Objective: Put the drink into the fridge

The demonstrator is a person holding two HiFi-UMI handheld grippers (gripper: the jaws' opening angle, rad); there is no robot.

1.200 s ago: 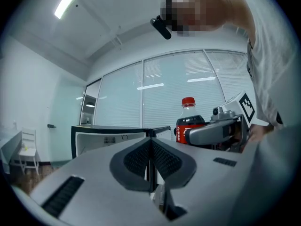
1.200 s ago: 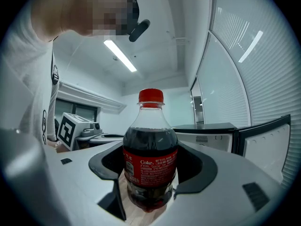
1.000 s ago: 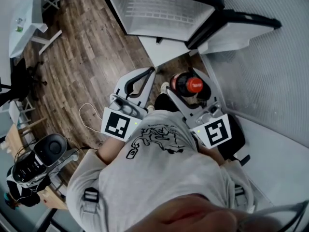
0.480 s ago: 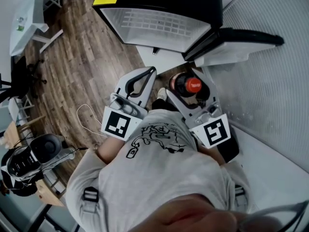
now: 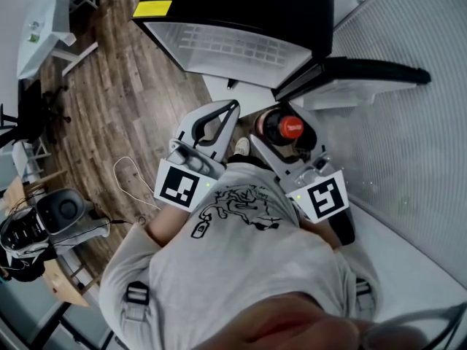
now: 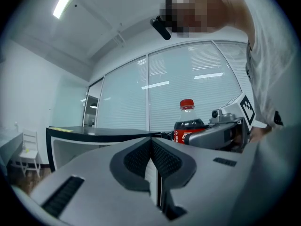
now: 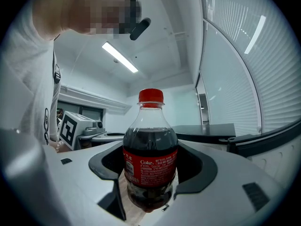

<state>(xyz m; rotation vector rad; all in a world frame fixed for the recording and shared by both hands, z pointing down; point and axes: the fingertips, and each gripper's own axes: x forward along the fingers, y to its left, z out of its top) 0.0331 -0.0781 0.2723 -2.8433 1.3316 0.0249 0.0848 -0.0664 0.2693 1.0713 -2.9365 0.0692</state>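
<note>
A cola bottle (image 5: 291,128) with a red cap and red label stands upright between the jaws of my right gripper (image 5: 286,127), which is shut on its belly. The right gripper view shows the bottle (image 7: 150,159) filling the gap of that gripper (image 7: 151,175), pads against both sides. My left gripper (image 5: 232,108) is held beside it at the left, shut and holding nothing, its ribbed pads meeting (image 6: 153,157). The black fridge (image 5: 241,6) is just ahead, its white inside (image 5: 230,46) showing and its door (image 5: 365,73) swung open to the right.
A glass wall with blinds (image 5: 416,152) runs along the right. On the wooden floor lie a white cable (image 5: 125,179) and a black device (image 5: 33,228) at the left. A white desk (image 5: 36,31) stands at the far left, a white chair (image 6: 28,149) beyond the fridge.
The fridge has drawn nearer and fills more of the top of the head view. Both grippers keep their places in front of the person, the bottle still held in the right one.
</note>
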